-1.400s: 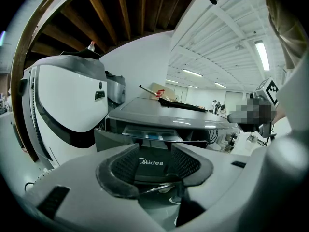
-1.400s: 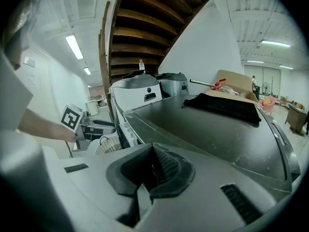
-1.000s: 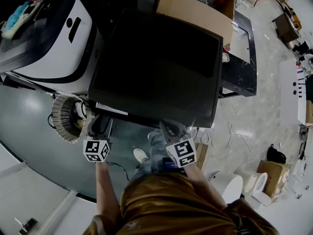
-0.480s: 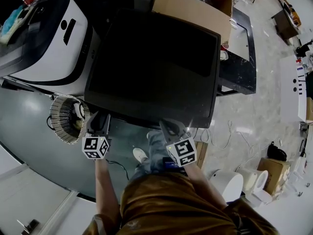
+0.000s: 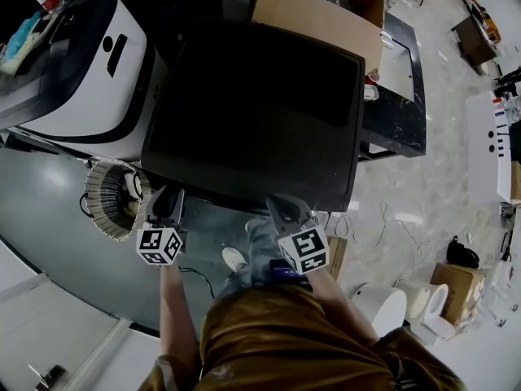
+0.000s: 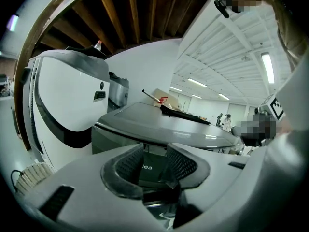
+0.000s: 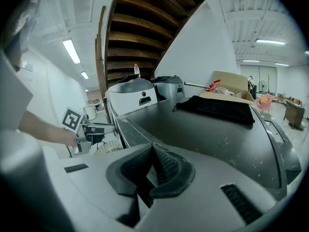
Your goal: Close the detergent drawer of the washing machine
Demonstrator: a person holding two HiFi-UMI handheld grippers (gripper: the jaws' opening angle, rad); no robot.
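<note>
The dark washing machine (image 5: 260,112) fills the middle of the head view, seen from above. My left gripper (image 5: 167,198) is at its front left corner, pointing at the front. In the left gripper view, the left gripper (image 6: 154,151) has its jaws closing. The dark detergent drawer front (image 6: 148,168), with pale lettering, shows in the gap under the lid's lip. I cannot see the pads pressing on it. My right gripper (image 5: 285,210) hovers at the front right edge. In its own view the right gripper (image 7: 152,149) is shut on nothing, above the lid (image 7: 207,134).
A white machine (image 5: 89,63) stands to the left. A cardboard box (image 5: 326,15) sits behind and a black table (image 5: 399,120) is at the right. A round wire-ribbed fan (image 5: 110,198) stands on the floor by the left gripper. Cables lie on the floor, and my shoe (image 5: 234,259) is below.
A pale strip that stuck out under the machine's front left corner a second ago no longer shows. The left gripper sits slightly closer to the front. The right gripper has stayed put.
</note>
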